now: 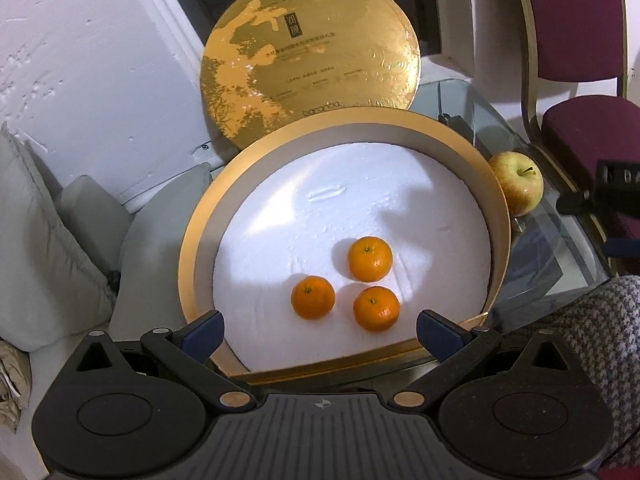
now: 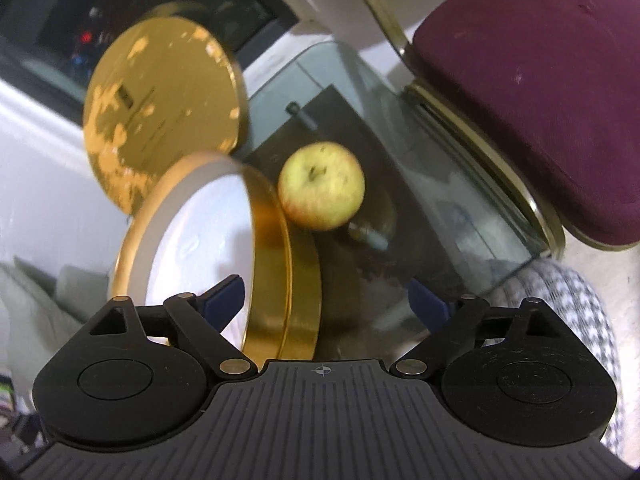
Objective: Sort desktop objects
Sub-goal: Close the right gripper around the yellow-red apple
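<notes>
While the apple lies ahead of the right gripper, outside the box, both grippers are spread empty.

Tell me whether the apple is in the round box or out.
Out: the apple sits on the glass table beside the round box's wall.

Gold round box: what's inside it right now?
Inside the gold round box: three tangerines on a white foam liner. Whatever lies under the foam is covered.
</notes>
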A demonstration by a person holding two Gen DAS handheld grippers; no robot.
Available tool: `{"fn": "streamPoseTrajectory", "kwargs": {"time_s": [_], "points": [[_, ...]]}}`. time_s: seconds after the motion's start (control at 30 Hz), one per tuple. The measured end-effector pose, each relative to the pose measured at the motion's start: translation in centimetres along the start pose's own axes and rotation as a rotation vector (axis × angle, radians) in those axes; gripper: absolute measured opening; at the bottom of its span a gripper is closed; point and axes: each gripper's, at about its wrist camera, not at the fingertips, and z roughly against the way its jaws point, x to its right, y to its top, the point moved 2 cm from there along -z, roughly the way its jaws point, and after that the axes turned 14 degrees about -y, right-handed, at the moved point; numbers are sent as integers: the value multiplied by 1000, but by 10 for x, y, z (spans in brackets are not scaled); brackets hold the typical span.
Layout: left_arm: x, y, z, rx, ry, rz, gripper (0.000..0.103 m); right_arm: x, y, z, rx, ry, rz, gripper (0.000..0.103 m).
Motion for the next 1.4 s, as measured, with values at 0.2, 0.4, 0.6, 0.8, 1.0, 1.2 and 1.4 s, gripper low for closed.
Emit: {"fn": "streamPoseTrajectory", "kwargs": {"time_s": [0.2,0.4,0.6,0.8,1.0,1.2,1.4], "points": [[-5,11,-15,-26,7,12,102,-2,22,-22,-7,-1,-42,93],[-14,17,-30,-48,10,38,102,-11,42,-45,-3,-21,-69,93],[-29,17,-42,-74,20,82,102,-23,59,-76,-27,-54,-93,93],[-42,16,-51,-96,25,116,102,-37,65,-98,-44,-94,-97,93],[-49,14,-56,-107,26,136,102,-54,65,-112,-57,-138,-62,93],[-52,11,-56,-113,24,145,102,-58,63,-120,-64,-191,-46,86],[-55,8,-50,-105,24,157,102,-58,62,-121,-52,-207,-36,81]]}}
